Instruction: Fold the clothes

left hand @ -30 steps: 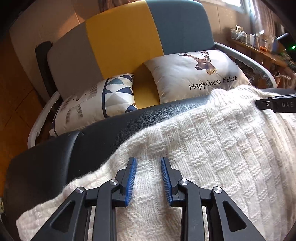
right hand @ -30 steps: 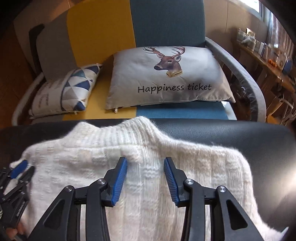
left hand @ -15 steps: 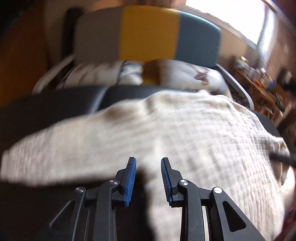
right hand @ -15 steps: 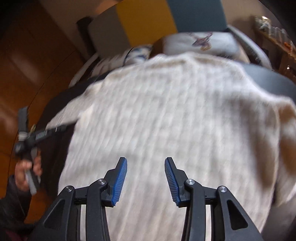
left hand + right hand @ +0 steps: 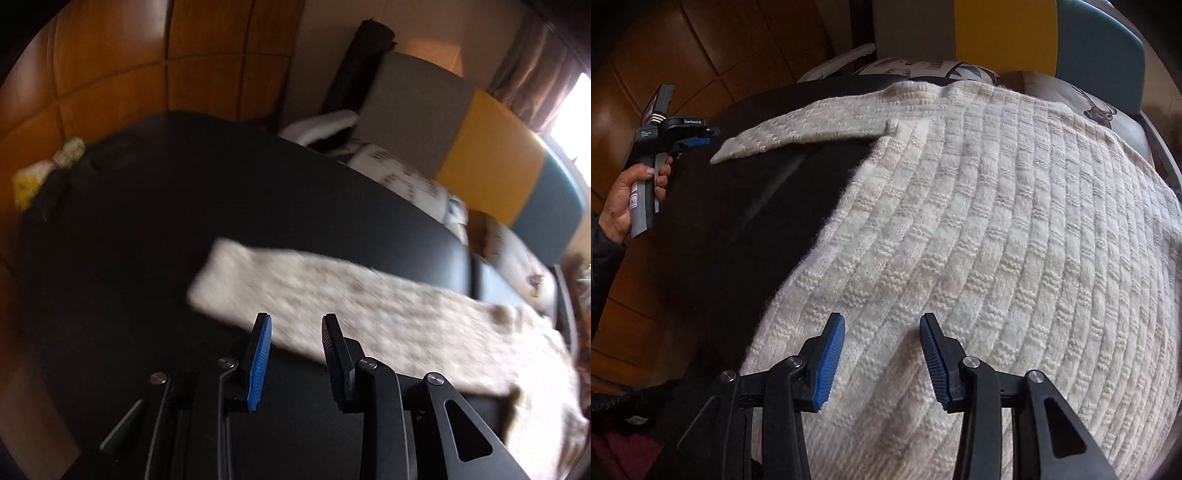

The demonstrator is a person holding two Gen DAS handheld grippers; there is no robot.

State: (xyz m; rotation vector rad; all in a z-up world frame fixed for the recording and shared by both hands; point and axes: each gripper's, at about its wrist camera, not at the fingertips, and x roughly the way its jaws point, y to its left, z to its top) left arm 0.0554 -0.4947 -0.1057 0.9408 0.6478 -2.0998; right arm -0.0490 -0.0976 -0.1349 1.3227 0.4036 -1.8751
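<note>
At the far left of the right wrist view, a person's left hand (image 5: pixel 624 206) grips the handle of the left gripper (image 5: pixel 701 137), which hovers over the black surface (image 5: pixel 746 229) just off the end of the sweater's sleeve (image 5: pixel 798 133). In the left wrist view this gripper's fingers (image 5: pixel 260 354) stand a little apart with nothing between them, above the near edge of the same sleeve (image 5: pixel 332 314), which stretches blurred across the dark surface toward the right. Further right, the cream knitted sweater (image 5: pixel 997 229) lies spread flat on the black surface, its body filling most of the right wrist view and its sleeve reaching out to the left. The right gripper (image 5: pixel 882 354) points down over the sweater's lower body, its blue pads (image 5: pixel 831 365) spread apart and holding nothing. Behind the sweater stands a grey, yellow and teal sofa (image 5: pixel 1001 33) with a deer-print cushion (image 5: pixel 1093 107) at the right.
</note>
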